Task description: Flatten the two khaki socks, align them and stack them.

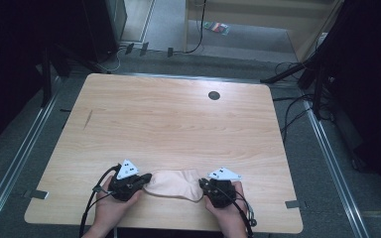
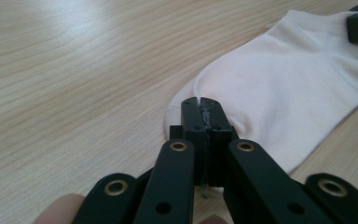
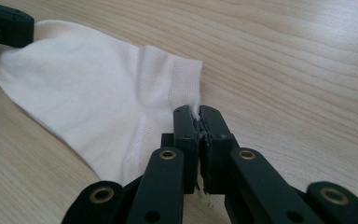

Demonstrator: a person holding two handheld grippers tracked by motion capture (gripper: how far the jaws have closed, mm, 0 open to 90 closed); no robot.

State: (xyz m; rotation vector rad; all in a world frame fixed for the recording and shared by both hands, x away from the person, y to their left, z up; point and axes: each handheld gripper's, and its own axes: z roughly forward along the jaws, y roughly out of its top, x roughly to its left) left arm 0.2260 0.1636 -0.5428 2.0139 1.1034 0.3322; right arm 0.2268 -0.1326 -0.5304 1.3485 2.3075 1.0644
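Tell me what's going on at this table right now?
A person sits at a wooden table with a hand-held gripper in each hand, working on a pale ankle sock that lies flat near the front edge. The left gripper is shut on the toe end of the sock, and the right gripper is shut on the cuff end. The sock is spread between the two, resting on the wood.

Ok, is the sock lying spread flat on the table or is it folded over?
Spread flat. The white ankle sock lies full length on the wooden table, the left gripper pinching its toe end and the right gripper its cuff.
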